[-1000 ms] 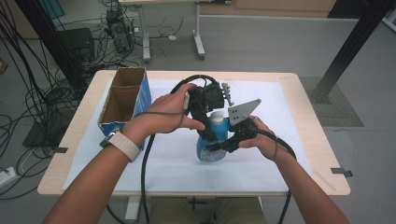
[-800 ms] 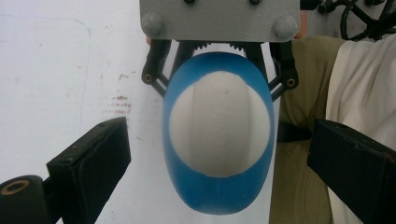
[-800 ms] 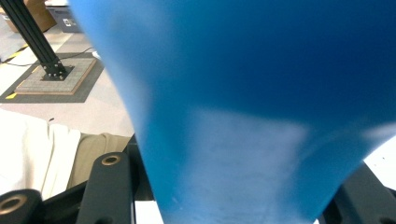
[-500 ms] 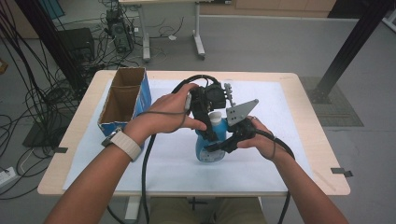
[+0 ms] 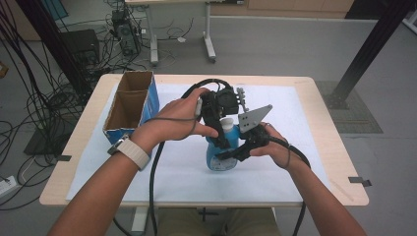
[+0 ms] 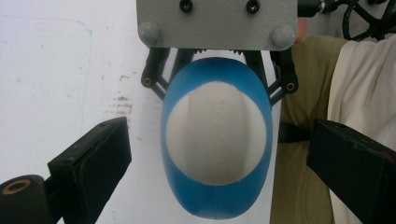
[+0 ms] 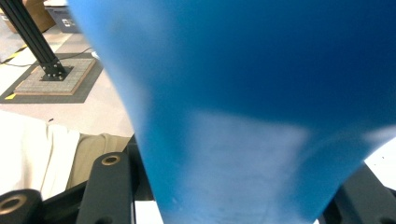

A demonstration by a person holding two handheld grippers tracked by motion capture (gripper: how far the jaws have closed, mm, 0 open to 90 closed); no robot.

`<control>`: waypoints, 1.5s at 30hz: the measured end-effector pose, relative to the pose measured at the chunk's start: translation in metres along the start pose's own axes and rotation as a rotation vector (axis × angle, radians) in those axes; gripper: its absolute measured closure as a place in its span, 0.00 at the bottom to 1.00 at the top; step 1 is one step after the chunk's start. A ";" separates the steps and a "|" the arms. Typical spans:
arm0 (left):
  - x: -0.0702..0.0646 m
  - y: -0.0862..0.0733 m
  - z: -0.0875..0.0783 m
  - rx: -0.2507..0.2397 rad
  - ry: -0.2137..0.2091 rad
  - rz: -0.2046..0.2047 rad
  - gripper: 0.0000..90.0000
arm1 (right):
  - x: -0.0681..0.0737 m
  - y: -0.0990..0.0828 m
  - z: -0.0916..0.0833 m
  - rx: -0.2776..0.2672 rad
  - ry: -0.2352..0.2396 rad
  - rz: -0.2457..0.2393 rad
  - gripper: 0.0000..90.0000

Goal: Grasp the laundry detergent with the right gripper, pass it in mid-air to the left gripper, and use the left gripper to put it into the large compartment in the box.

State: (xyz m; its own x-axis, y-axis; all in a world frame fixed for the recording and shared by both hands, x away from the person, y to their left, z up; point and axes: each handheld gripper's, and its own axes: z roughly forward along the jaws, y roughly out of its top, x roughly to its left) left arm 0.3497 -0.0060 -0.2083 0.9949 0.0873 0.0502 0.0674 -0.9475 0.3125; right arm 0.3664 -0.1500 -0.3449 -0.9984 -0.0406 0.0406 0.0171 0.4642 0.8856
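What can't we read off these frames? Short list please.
- High view: lower body of the blue bottle and its base on the table are covered by the right gripper and both hands.
- High view: jaws of the left gripper are hidden behind its own body, so whether they touch the white cap is unclear.
- Right gripper view: the bottle is too close and blurred; any label text is unreadable.
- High view: floor of the cardboard box is in shadow.

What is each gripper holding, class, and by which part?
Right gripper clamps the blue plastic bottle by its body. Left gripper, jaws open around its white cap, holds nothing.
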 end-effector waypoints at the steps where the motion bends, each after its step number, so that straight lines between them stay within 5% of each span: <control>1: 0.000 0.000 0.000 0.000 0.000 0.000 0.08 | 0.000 0.000 0.000 0.001 -0.001 0.000 0.48; 45: 0.001 -0.001 -0.001 -0.001 0.004 -0.007 0.08 | -0.002 -0.001 0.001 0.003 0.005 0.006 0.48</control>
State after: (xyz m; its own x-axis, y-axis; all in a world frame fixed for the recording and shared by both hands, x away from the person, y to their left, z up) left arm 0.3505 -0.0046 -0.2080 0.9941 0.0955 0.0521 0.0745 -0.9467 0.3134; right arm 0.3682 -0.1500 -0.3463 -0.9980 -0.0417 0.0482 0.0231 0.4675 0.8837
